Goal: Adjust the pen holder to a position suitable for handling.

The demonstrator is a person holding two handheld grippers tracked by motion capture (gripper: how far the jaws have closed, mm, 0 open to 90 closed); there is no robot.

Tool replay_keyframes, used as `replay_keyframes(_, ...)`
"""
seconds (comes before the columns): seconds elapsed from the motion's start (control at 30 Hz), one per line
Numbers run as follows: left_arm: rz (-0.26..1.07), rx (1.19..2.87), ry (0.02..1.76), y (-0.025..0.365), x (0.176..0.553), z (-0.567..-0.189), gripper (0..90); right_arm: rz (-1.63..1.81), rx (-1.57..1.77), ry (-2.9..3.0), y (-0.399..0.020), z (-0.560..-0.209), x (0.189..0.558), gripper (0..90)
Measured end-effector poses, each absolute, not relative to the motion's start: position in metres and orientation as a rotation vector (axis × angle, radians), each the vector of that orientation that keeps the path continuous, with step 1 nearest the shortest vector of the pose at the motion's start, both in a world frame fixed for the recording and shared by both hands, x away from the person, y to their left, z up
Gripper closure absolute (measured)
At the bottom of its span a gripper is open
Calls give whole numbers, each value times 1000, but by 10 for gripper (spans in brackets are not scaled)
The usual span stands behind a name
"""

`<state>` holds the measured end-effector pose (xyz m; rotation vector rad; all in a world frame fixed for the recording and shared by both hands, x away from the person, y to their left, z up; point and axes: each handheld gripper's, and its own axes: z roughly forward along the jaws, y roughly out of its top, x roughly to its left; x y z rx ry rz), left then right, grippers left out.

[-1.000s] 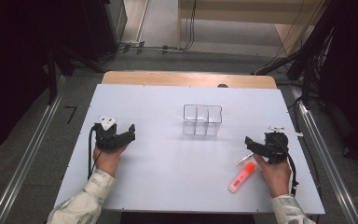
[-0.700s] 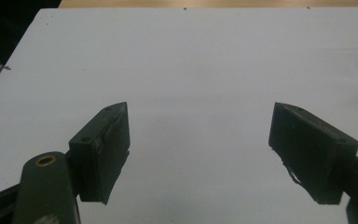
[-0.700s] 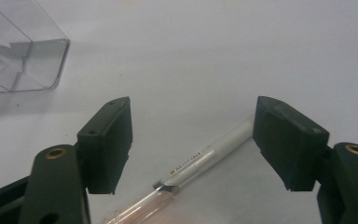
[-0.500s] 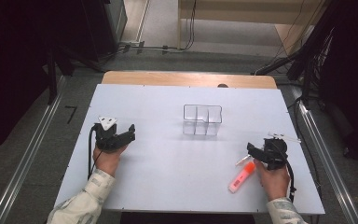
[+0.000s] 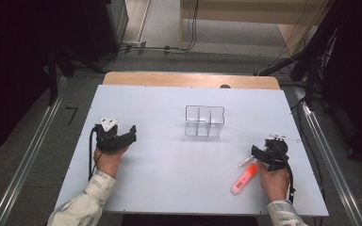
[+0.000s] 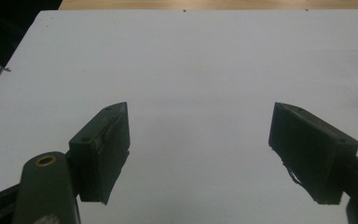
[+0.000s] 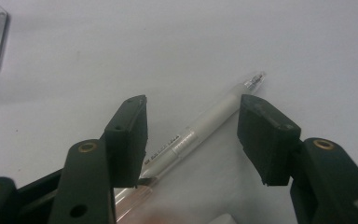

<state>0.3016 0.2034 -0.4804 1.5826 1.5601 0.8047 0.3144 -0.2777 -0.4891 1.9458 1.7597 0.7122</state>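
We see our right gripper (image 7: 191,140) with its jaws just closing, not yet pressing, around a slim white plastic pen (image 7: 200,128) lying on the white table (image 5: 169,165); an orange highlighter marker (image 5: 244,179) lies just beside that pen; our left gripper (image 6: 198,154) stands wide apart, well left of the pen, gripping nothing.
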Motion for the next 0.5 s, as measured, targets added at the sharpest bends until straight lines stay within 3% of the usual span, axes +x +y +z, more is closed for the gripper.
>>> replay_keyframes(0.5,807,1584,1559,203,302,-480,208,614,1999,1689,-259,-487,327,551)
